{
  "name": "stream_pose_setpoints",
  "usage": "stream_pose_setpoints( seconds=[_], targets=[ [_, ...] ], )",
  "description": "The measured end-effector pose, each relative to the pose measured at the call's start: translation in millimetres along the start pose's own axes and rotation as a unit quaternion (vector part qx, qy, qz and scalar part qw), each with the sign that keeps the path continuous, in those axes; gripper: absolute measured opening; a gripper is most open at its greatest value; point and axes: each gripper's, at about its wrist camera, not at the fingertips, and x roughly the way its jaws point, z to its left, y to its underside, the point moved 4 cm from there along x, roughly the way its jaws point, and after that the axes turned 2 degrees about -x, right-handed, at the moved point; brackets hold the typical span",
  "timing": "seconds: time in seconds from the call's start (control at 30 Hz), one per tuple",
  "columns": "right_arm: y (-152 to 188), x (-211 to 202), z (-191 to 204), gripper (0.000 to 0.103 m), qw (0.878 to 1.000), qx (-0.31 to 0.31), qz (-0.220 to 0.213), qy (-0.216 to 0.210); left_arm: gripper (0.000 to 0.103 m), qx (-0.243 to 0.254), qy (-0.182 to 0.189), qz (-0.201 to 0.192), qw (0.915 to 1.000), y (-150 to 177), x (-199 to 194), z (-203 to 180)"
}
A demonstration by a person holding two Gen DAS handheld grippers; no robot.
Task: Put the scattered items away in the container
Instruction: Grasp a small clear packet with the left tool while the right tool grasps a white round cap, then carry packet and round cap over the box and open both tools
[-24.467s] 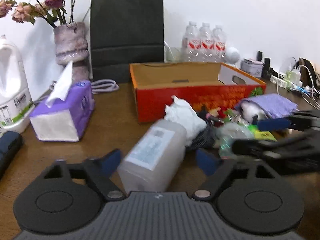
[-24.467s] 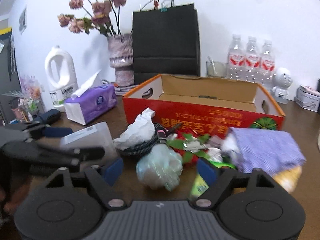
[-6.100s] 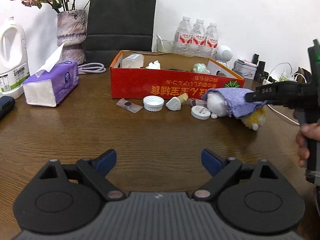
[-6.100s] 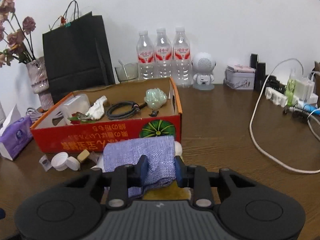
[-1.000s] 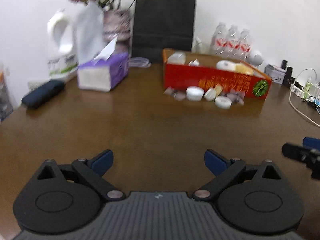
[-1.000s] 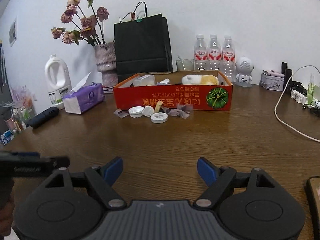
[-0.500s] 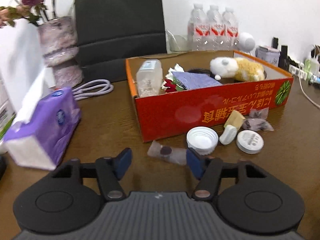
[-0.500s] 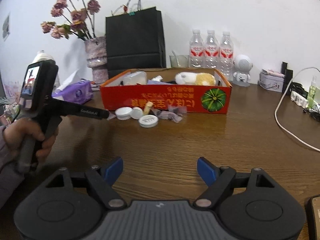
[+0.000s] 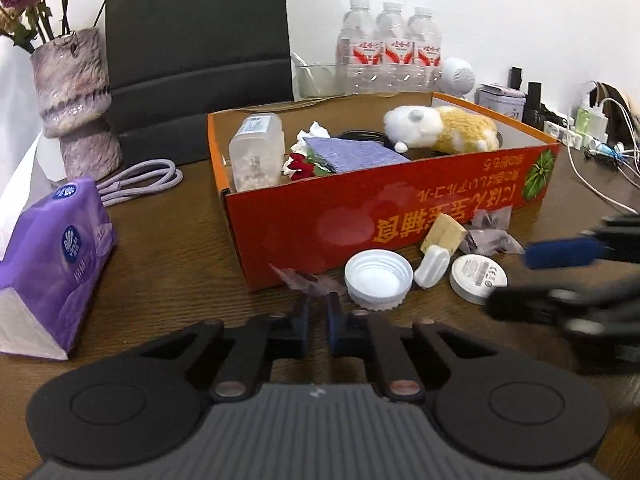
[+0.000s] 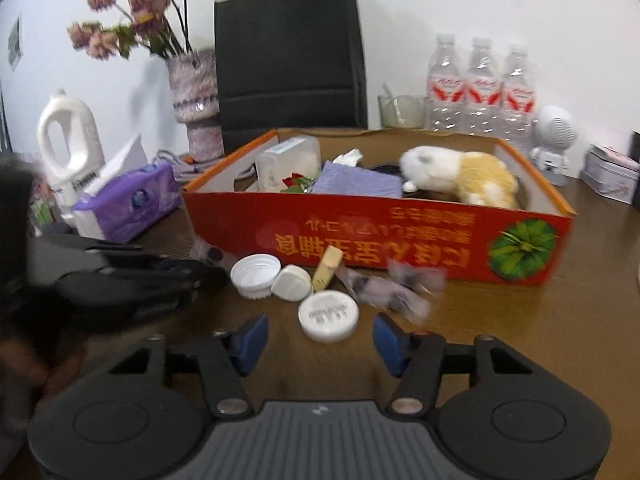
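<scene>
The box is sitting on the table as a low, open cardboard tray, red on the outside with upside-down yellow lettering and a green leafy print near one corner. Inside it a clear plastic jar, a purple cloth, a white-and-yellow plush toy, some crumpled paper and a red flower are lying together.

The table is dark brown wood. Behind the box a black paper bag, three water bottles and a vase of dried flowers are standing against a white wall. A purple tissue pack is lying off the box's left end.

Just in front of the box, small things are lying scattered on the wood: a clear wrapper, a white bottle cap, a small white lid, a cork-coloured block, a flat round tin and more crumpled wrappers.

The left gripper is pointing down at the box's near left corner. Its jaws are nearly together and are pinching the near edge of the clear wrapper between the tips.

The right gripper is reaching in before the middle of the box's front wall. Its jaws have just been closing and are now standing half apart, holding nothing. The flat round tin is lying just ahead of the gap between the blue pads, apart from both.
</scene>
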Motion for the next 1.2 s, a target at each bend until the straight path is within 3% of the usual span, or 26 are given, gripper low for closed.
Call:
stream_pose_setpoints(
  seconds=[0.1, 0.2, 0.3, 0.33, 0.37, 0.5, 0.63, 0.73, 0.83, 0.97, 1.03, 1.2],
  targets=[
    [-3, 21, 3, 0.052, 0.999, -0.006, 0.024, 0.025, 0.007, -0.008, -0.001, 0.000, 1.0000, 1, -2, 3],
    [-1, 25, 4, 0.041, 0.999, -0.009, 0.024, 0.025, 0.015, -0.030, -0.008, 0.000, 0.9995, 1, -3, 11],
    [0, 23, 5, 0.038, 0.999, -0.016, 0.020, 0.026, 0.032, -0.049, -0.012, -0.002, 0.9987, -1, -4, 18],
    [2, 22, 6, 0.038, 0.999, -0.017, 0.019, 0.025, 0.047, -0.055, -0.013, -0.006, 0.9984, -2, -3, 20],
    [3, 21, 6, 0.038, 0.999, -0.017, 0.017, 0.025, 0.056, -0.061, -0.012, -0.010, 0.9980, -5, -2, 21],
    [8, 14, 6, 0.038, 1.000, -0.016, 0.014, 0.020, 0.060, -0.094, -0.020, -0.007, 0.9954, -13, 4, 25],
    [14, 5, 5, 0.038, 1.000, -0.012, 0.013, 0.014, 0.058, -0.091, -0.044, 0.009, 0.9948, -14, 15, 24],
    [18, 0, 6, 0.038, 1.000, -0.012, 0.012, 0.017, 0.041, -0.080, -0.061, 0.008, 0.9949, -14, 17, 23],
    [22, -5, 8, 0.038, 1.000, -0.009, 0.015, 0.021, 0.036, -0.069, -0.062, 0.005, 0.9957, -14, 17, 21],
    [29, -14, 12, 0.038, 1.000, -0.008, 0.017, 0.020, 0.021, -0.019, -0.097, -0.001, 0.9951, -9, 12, 5],
    [34, -23, 14, 0.038, 1.000, -0.004, 0.017, 0.015, 0.019, -0.006, -0.106, -0.001, 0.9943, -3, 4, -2],
    [53, -53, 17, 0.037, 1.000, 0.007, 0.013, 0.008, 0.016, -0.018, -0.086, -0.004, 0.9962, 26, -36, -16]
  ],
)
